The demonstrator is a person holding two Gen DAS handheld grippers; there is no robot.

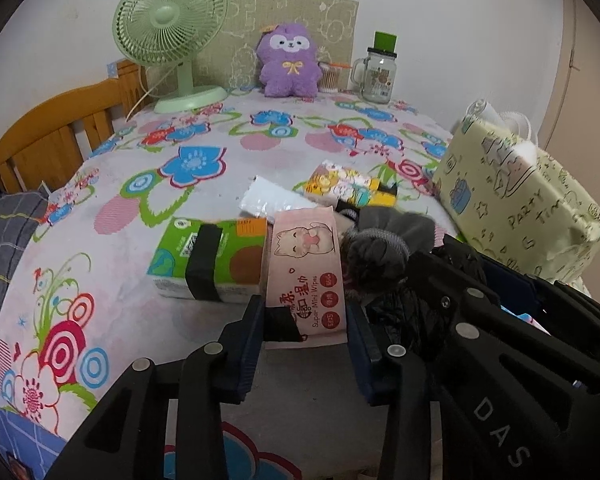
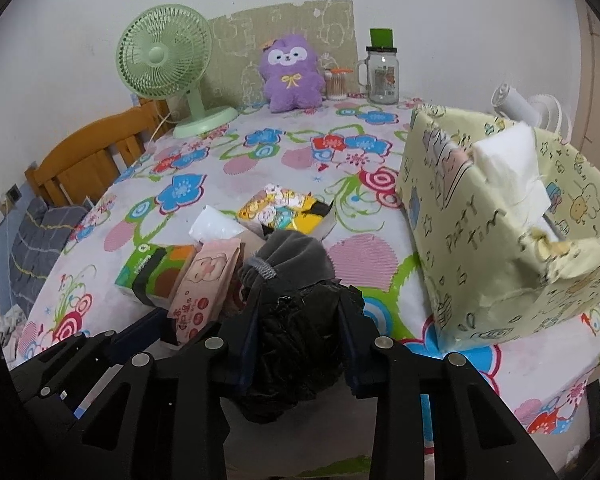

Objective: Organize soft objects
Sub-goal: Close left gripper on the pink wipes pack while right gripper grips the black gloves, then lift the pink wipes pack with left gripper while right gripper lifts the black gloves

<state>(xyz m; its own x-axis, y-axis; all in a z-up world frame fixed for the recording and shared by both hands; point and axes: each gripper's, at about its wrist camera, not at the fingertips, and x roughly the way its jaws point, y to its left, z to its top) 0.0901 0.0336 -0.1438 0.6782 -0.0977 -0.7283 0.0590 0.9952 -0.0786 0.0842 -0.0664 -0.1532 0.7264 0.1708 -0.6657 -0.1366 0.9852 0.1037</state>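
The left claw (image 1: 306,320) is closed on the near end of a pink wipes pack (image 1: 306,268), its pads pressing both long sides. The pack shows a cartoon cat and the words "Super Mini Wipes" under Chinese characters too small to read. Just left of it lies a green tissue pack (image 1: 204,260) banded with black tape, its print unreadable. The right claw (image 2: 300,340) is clamped on a crumpled black plastic bag (image 2: 296,344), which sits against a grey cloth pouch (image 2: 288,256) with a gathered mouth. Behind these on the flowered counter (image 1: 120,184) lie a yellow cartoon tissue pack (image 2: 284,210) and a white packet (image 2: 214,224). To the right stands a pale yellow box (image 2: 480,240) lettered "PARTY TIME". At the back, a purple plush toy (image 1: 286,62) leans against the wall.
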